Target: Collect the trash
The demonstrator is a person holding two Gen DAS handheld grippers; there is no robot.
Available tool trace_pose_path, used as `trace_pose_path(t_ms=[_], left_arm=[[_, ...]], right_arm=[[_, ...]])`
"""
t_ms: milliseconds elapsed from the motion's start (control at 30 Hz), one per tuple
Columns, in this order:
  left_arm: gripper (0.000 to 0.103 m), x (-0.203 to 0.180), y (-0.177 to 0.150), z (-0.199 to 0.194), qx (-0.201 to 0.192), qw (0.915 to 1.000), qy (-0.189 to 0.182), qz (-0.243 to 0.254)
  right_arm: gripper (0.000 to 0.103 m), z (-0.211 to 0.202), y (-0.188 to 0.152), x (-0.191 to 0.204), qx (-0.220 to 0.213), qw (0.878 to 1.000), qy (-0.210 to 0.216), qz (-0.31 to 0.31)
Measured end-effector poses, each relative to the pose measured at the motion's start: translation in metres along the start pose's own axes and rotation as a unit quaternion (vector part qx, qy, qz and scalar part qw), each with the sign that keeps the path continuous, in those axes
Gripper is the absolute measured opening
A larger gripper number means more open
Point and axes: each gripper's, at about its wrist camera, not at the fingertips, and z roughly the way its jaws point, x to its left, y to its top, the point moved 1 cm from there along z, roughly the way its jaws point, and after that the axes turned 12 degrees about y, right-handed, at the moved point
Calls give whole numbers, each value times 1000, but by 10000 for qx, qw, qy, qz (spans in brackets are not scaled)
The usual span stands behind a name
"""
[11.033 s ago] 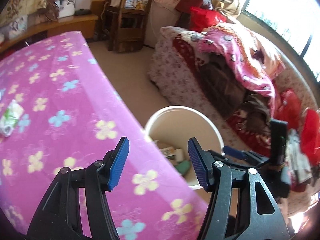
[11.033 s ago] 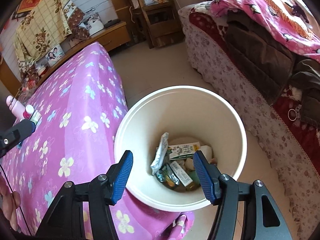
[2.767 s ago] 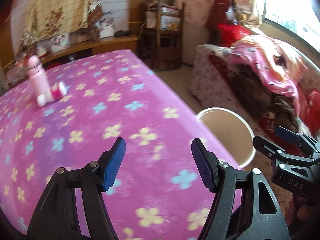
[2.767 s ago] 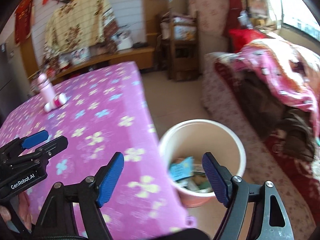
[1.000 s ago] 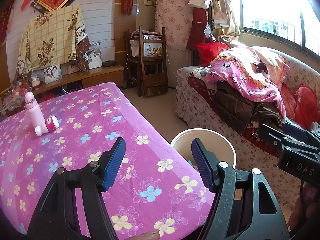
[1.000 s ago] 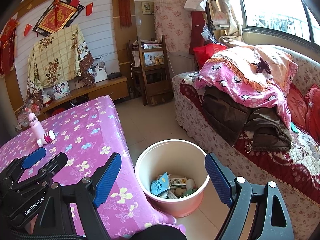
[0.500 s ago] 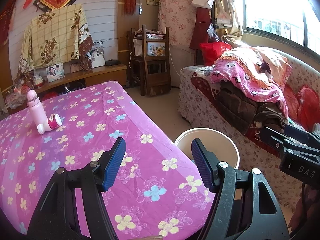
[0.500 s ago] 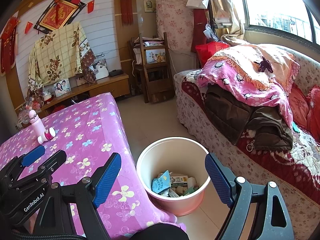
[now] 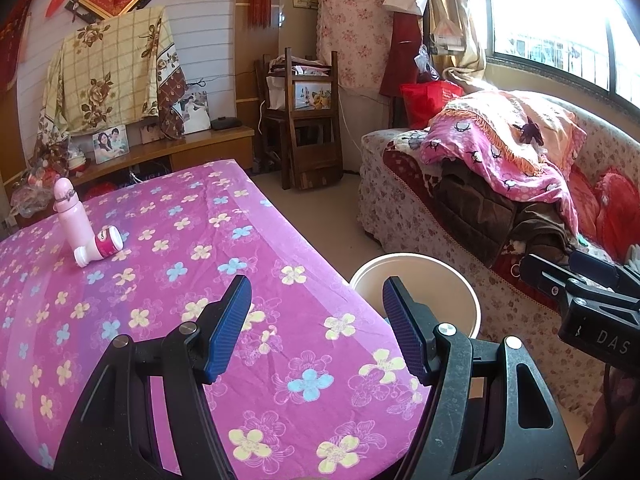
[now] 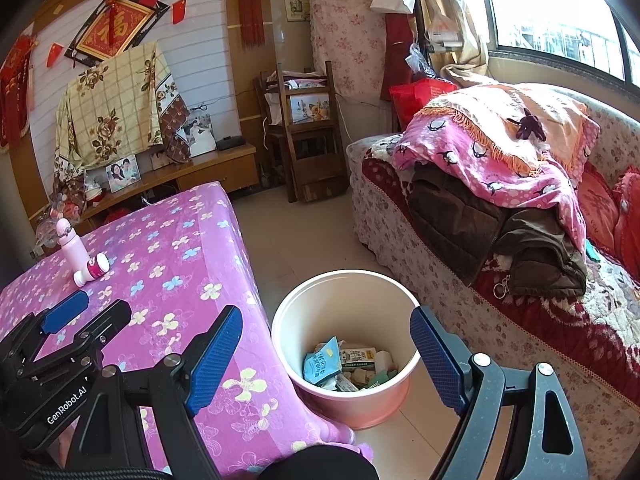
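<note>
Here the left gripper (image 9: 316,320) is hanging low in the frame over the tabletop (image 9: 168,280), its blue fingers (image 9: 228,324) standing wide apart and gripping nothing. The right gripper (image 10: 326,360) is gaping wider still, also empty, framing the bin (image 10: 348,404) at lower centre. Trash (image 10: 344,364) is lying inside the bin. A pink bottle (image 9: 70,216) is standing at the tabletop's left.

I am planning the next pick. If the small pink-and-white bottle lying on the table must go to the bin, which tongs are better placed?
Probably the left tongs: open, empty, over the tablecloth facing the lying bottle. The right tongs frame the bin.
</note>
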Motion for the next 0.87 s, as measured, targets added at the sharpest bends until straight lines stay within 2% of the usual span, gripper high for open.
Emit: trace_pose_path(t_ms=[600, 867], left_arm=[[67, 3, -8, 7, 59, 10000, -33, 50], [67, 14, -11, 20, 278, 9996, -86, -46]], right_arm=[[84, 8, -5, 0, 82, 10000, -26, -2], [84, 21, -6, 6, 239, 9997, 12, -28]])
